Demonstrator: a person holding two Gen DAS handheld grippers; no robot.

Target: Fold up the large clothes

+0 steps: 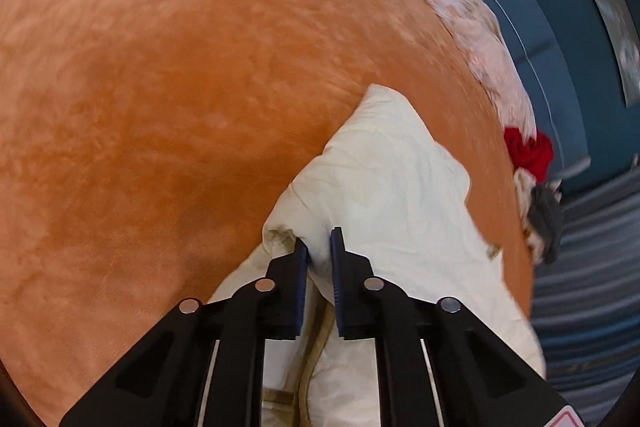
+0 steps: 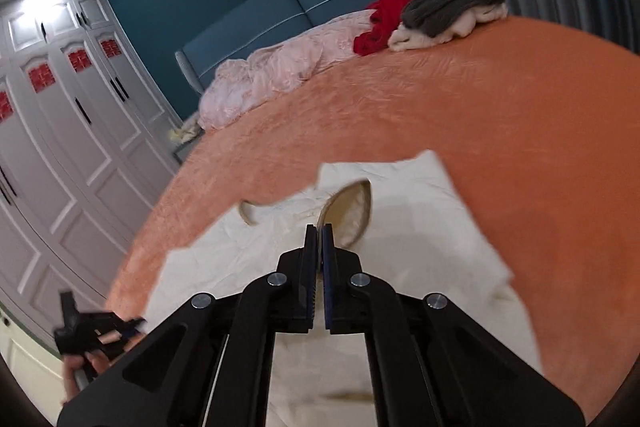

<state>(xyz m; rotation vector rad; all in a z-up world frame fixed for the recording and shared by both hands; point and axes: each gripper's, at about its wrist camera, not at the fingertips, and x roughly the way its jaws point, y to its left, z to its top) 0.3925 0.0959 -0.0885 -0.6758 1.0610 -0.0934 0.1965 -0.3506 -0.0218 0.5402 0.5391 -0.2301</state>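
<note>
A cream shirt (image 2: 400,235) with a tan-lined collar lies rumpled and partly bunched on the orange bedspread (image 2: 500,131).

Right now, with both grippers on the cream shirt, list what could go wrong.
1. The left gripper pinches only a bunched fold of the cream shirt; it may slip out when lifted.
2. The right gripper is shut on the collar edge, so pulling could stretch the neckline or lift one layer alone.
3. The shirt already lies crumpled on the orange bedspread; folding now would probably trap creases.
</note>
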